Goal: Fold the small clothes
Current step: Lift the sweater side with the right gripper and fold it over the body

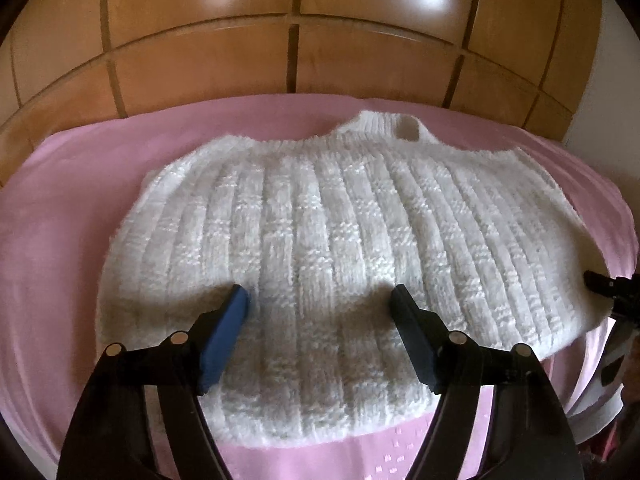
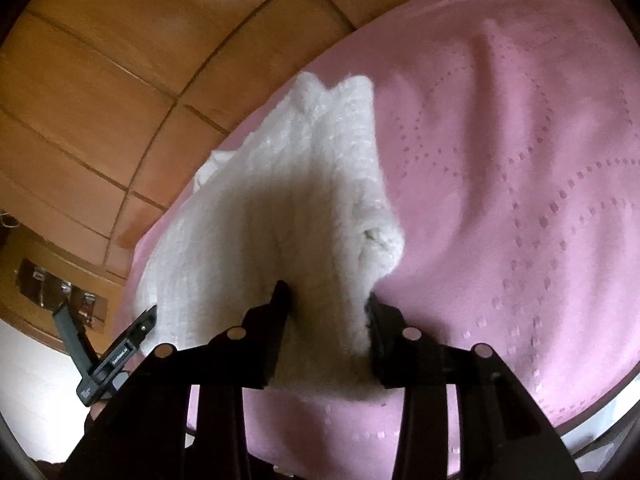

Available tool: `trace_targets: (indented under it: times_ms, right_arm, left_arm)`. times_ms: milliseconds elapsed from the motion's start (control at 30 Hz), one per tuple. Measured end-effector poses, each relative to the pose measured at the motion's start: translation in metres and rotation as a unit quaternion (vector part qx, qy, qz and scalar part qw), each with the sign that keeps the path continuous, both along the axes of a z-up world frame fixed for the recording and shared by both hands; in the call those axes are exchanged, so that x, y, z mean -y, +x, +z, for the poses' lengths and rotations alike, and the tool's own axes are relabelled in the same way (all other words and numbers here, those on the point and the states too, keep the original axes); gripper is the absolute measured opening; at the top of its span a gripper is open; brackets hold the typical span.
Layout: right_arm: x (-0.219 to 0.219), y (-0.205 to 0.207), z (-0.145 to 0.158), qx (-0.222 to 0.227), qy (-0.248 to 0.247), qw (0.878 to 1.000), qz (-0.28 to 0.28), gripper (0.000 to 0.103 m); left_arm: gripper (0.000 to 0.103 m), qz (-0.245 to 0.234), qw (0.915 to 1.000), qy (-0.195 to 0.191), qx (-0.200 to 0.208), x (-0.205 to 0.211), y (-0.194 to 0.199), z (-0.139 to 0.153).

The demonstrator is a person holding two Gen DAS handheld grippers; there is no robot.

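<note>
A small white knitted sweater [image 1: 320, 240] lies flat on a pink blanket [image 1: 60, 220], collar at the far side. My left gripper [image 1: 320, 300] is open above its near hem, blue-padded fingers [image 1: 224, 336] spread wide, nothing between them. In the right wrist view the same sweater [image 2: 288, 200] is seen from its side edge. My right gripper [image 2: 328, 300] is open with the sweater's edge bunched between its fingers; the right fingertip [image 2: 374, 312] presses into the fabric. The right gripper's tip also shows in the left wrist view [image 1: 604, 284] at the sweater's right edge.
A brown wooden panelled headboard [image 1: 300, 40] stands behind the bed. The pink blanket [image 2: 520, 180] with a dotted pattern spreads wide to the right. The left gripper's body [image 2: 108, 360] shows at the lower left of the right wrist view. A white wall [image 1: 616, 80] is at the far right.
</note>
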State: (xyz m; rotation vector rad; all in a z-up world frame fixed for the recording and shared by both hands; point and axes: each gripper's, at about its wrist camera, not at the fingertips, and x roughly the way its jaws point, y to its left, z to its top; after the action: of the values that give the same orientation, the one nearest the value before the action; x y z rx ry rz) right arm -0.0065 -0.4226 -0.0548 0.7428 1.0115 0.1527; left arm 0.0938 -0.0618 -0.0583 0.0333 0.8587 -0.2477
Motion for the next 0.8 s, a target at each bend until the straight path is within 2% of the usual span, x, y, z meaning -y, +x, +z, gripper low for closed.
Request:
trace_targets:
  times_ms: [100,267,400,500,567,633,700,767,800]
  right_arm:
    - [-0.008,0.004,0.013,0.009,-0.007,1.000,0.009,0.018]
    - [-0.032,0.015,0.062,0.068,0.016,0.997,0.040,0.017]
    - [-0.077,0.031,0.094,0.105,0.015,0.990,0.091,0.015]
    - [-0.126,0.046,0.110,0.128,0.014,0.981,0.143,0.012]
    - [-0.166,0.056,0.111,0.134,0.009,0.973,0.186,0.012]
    - [-0.196,0.063,0.103,0.130,0.011,0.967,0.218,0.012]
    - [-0.234,0.067,0.087,0.119,-0.004,0.959,0.256,0.012]
    - [-0.256,0.067,0.070,0.104,-0.010,0.956,0.275,0.011]
    - [-0.263,0.066,0.061,0.097,-0.014,0.954,0.282,0.011]
  left_arm:
    - [0.073,-0.001,0.9999,-0.012,-0.001,-0.002,0.001,0.002]
    - [0.072,-0.010,0.9979,-0.060,-0.021,-0.015,0.006,0.001]
    - [0.070,-0.013,0.9920,-0.119,-0.040,-0.030,0.013,0.007]
    - [0.070,-0.004,0.9792,-0.195,-0.055,-0.060,0.018,0.016]
    - [0.070,0.008,0.9734,-0.223,-0.053,-0.079,0.019,0.021]
    - [0.070,0.012,0.9635,-0.262,-0.056,-0.097,0.019,0.024]
    - [0.070,0.010,0.9488,-0.308,-0.068,-0.112,0.020,0.025]
    - [0.071,-0.002,0.9373,-0.339,-0.082,-0.118,0.021,0.024]
    - [0.075,-0.010,0.9331,-0.349,-0.088,-0.118,0.022,0.023]
